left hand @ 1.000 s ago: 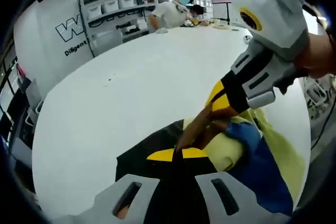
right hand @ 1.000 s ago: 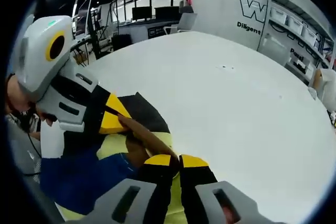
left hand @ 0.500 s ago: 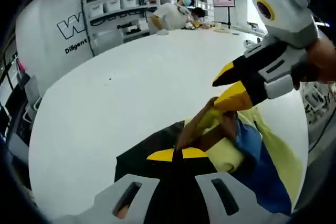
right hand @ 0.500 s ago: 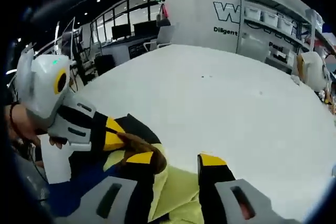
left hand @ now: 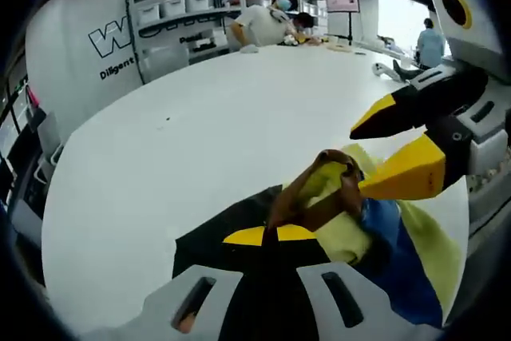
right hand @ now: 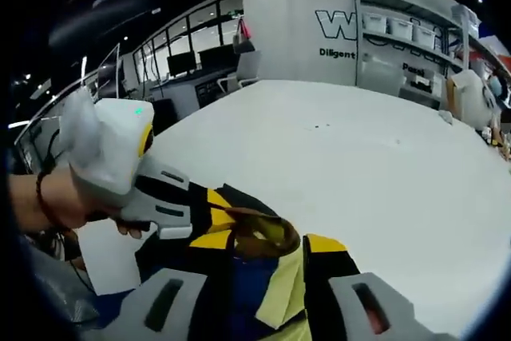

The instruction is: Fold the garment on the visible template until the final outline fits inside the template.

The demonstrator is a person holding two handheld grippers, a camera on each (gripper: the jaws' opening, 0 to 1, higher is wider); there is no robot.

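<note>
Garment: yellow-and-blue, bunched on the black template, white table.
Left gripper: we pinch its brown strap.
Right gripper: jaws wide.
Advice: we regrip beside that strap, fold inward.

light: bright overhead strips | table: glare-washed | edges: fisheye-warped | near tongs: soft

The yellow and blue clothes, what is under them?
Under the yellow and blue garment lies a black template on the white table. Only its near corner shows; the rest of it is covered by the cloth.
</note>
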